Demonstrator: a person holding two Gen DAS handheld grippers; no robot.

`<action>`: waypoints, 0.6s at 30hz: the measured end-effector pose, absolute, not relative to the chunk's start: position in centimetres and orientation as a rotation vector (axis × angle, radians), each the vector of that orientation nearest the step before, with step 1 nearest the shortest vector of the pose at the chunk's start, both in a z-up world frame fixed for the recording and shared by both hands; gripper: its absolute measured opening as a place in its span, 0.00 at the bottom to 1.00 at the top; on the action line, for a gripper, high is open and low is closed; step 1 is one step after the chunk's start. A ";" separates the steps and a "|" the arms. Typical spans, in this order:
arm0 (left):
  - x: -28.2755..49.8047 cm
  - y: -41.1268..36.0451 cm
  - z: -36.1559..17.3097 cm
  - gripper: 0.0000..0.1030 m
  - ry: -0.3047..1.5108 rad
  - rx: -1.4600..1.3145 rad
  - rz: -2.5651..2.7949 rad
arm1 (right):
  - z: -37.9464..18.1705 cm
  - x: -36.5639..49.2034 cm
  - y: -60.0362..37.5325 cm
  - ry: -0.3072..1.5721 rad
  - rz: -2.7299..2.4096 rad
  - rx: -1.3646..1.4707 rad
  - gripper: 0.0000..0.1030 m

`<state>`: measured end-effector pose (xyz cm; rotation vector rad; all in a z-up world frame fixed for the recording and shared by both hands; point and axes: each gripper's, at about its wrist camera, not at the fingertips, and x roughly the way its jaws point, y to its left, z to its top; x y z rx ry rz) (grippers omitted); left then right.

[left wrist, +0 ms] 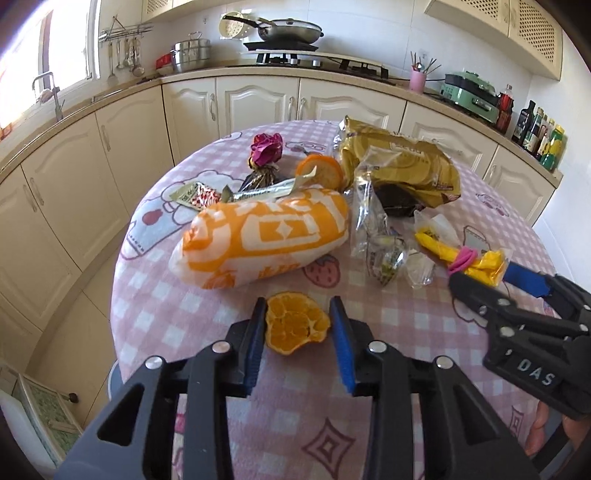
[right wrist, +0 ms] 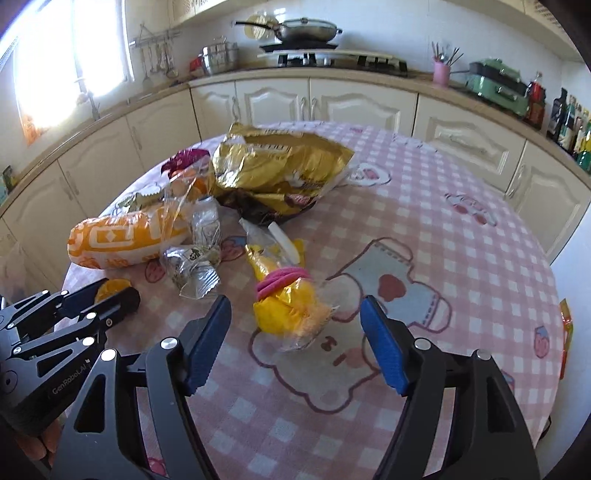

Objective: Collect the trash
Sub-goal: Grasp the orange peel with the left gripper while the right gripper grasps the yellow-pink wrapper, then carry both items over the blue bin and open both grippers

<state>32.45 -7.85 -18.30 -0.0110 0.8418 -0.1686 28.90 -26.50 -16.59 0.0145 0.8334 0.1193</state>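
Trash lies on a round table with a pink checked cloth (left wrist: 155, 295). My left gripper (left wrist: 298, 314) has its blue pads on either side of an orange peel (left wrist: 295, 323) without clearly pressing it. My right gripper (right wrist: 295, 314) is open around the near end of a yellow wrapper tied with a pink band (right wrist: 286, 291); the wrapper also shows in the left wrist view (left wrist: 461, 254). Behind lie an orange-and-white bag (left wrist: 266, 236), a gold foil bag (left wrist: 399, 166), crumpled clear and silver wrappers (left wrist: 384, 254), a magenta wrapper (left wrist: 266, 147) and an orange slice (left wrist: 323, 170).
Cream kitchen cabinets (left wrist: 258, 99) curve round behind the table, with a stove and pan (left wrist: 288, 33) on the counter. Bottles (left wrist: 543, 136) stand at the right. The table's left edge drops to the floor. A small orange packet (right wrist: 565, 332) hangs at the table's right edge.
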 end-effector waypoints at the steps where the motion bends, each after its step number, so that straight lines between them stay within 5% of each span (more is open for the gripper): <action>1: 32.4 -7.8 -18.3 0.32 0.837 -0.013 -0.174 | -16.8 29.0 -26.5 0.851 0.133 0.022 0.62; 4: 32.0 -7.4 -18.2 0.31 0.825 -0.048 -0.198 | -17.0 29.2 -26.9 0.863 0.138 0.043 0.36; 18: 26.6 -3.6 -13.9 0.31 0.702 -0.148 -0.232 | -12.8 24.1 -25.9 0.688 0.155 0.066 0.35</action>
